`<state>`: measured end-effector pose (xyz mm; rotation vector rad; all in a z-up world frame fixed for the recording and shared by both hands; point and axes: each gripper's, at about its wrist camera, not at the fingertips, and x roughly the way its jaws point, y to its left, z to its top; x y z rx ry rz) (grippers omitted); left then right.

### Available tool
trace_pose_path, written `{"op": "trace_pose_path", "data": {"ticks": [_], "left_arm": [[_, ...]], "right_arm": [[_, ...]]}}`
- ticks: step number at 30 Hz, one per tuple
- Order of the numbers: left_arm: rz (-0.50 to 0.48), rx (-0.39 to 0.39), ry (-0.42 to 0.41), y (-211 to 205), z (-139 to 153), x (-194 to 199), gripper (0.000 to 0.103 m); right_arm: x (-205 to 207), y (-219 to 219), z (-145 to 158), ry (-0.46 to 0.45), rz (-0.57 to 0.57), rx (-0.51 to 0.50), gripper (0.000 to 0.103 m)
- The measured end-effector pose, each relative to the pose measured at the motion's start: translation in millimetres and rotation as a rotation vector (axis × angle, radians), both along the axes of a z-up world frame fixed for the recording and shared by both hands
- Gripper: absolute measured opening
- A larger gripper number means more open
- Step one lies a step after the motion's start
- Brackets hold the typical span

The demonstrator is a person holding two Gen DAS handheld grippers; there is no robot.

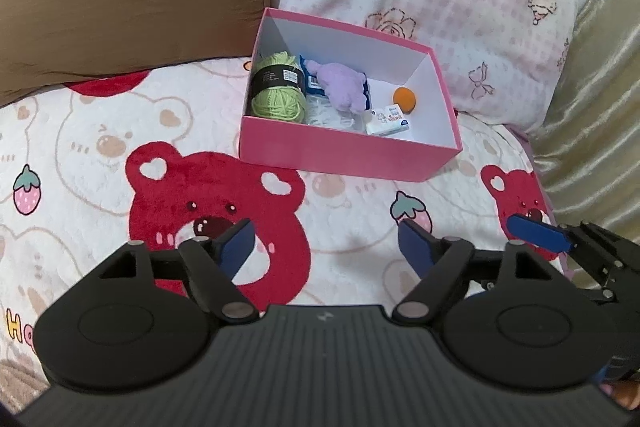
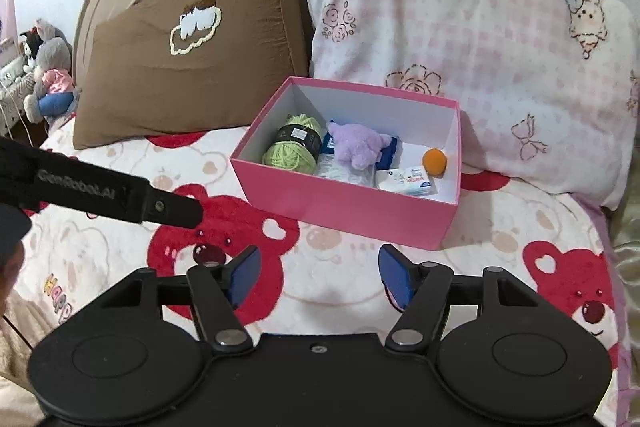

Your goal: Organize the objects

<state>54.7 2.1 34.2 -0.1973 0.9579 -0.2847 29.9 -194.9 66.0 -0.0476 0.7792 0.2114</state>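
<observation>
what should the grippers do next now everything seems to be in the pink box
Probably draw both back and stop. The green yarn, purple plush, orange ball and small white packet all lie inside the pink box, and the left gripper and right gripper are open, holding nothing.

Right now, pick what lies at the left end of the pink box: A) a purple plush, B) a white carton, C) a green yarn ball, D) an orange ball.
C: the green yarn ball sits against the left wall of the pink box, with the purple plush beside it.
</observation>
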Motion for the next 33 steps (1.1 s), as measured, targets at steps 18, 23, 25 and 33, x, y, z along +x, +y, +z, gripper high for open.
{"op": "trace_pose_path", "data": {"ticks": [18,23,25,33], "left_arm": [[-0.01,0.033,-0.002,-12.9,-6.2,-16.8,0.1],[-0.016,0.057,-0.018,-13.7,-8.1,-17.9,0.102],[-0.027,0.072,-0.023,-14.6,-8.8,-19.0,0.102],[-0.031,0.082,-0.003,-15.5,-14.1,-20.5,0.103]], "right_arm": [[-5.9,-18.1,-8.0,0.028,-0.089,0.001,0.09],[-6.2,-21.1,-13.5,0.052,-0.109,0.0,0.094],[-6.6,-23.0,-13.8,0.06,-0.119,0.005,0.094],[-8.5,-28.1,-13.6,0.074,-0.146,0.003,0.094]]}}
